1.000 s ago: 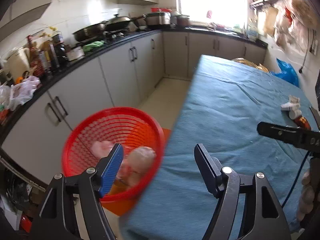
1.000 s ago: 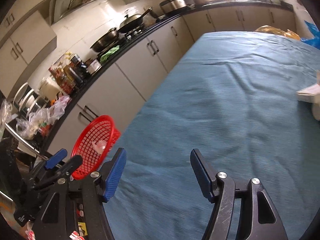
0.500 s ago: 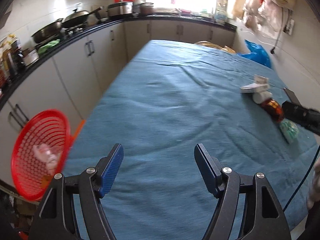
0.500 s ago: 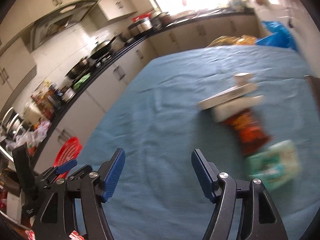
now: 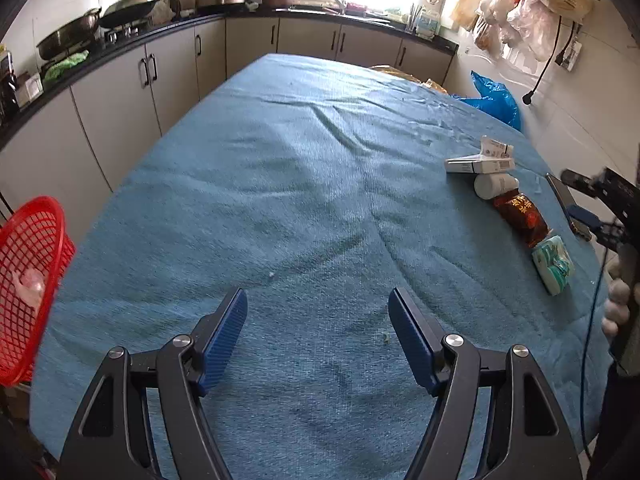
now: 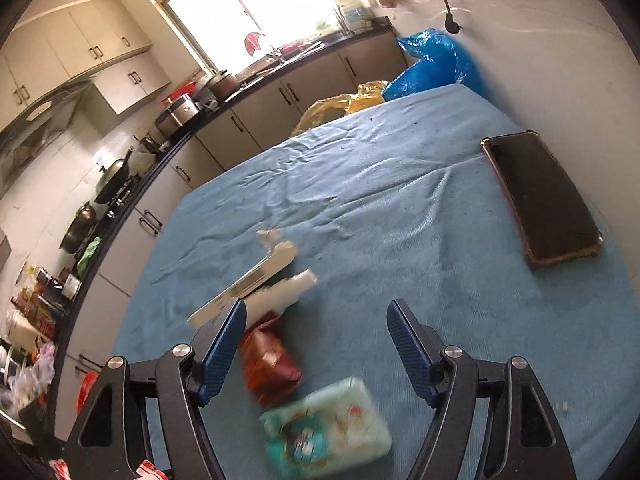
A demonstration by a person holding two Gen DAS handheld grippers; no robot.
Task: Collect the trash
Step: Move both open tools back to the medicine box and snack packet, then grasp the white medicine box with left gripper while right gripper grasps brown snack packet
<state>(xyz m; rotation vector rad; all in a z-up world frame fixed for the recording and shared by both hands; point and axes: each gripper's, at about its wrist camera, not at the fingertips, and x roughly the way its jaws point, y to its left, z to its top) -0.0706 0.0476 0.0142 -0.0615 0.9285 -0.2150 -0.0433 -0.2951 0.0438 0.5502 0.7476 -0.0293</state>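
A red mesh basket (image 5: 28, 280) with pale trash in it hangs at the table's left edge. On the blue cloth at the right lie a white carton (image 5: 480, 162), a white bottle (image 5: 494, 185), a brown-red packet (image 5: 520, 216) and a green tissue pack (image 5: 554, 264). My left gripper (image 5: 318, 332) is open and empty over the near middle of the table. My right gripper (image 6: 316, 340) is open and empty just above the brown-red packet (image 6: 270, 364) and the tissue pack (image 6: 326, 428), with the carton (image 6: 248, 284) beyond its left finger.
A black phone (image 6: 540, 196) lies on the blue cloth (image 5: 300, 184) at the far right near the wall. Blue (image 6: 432, 64) and yellow (image 6: 340, 108) plastic bags sit beyond the table's far end. Kitchen cabinets (image 5: 120, 84) with pans run along the left.
My left gripper swung right, away from the red basket, to face the table. My right gripper swung right and came down close over the packet and tissue pack. Both stayed open.
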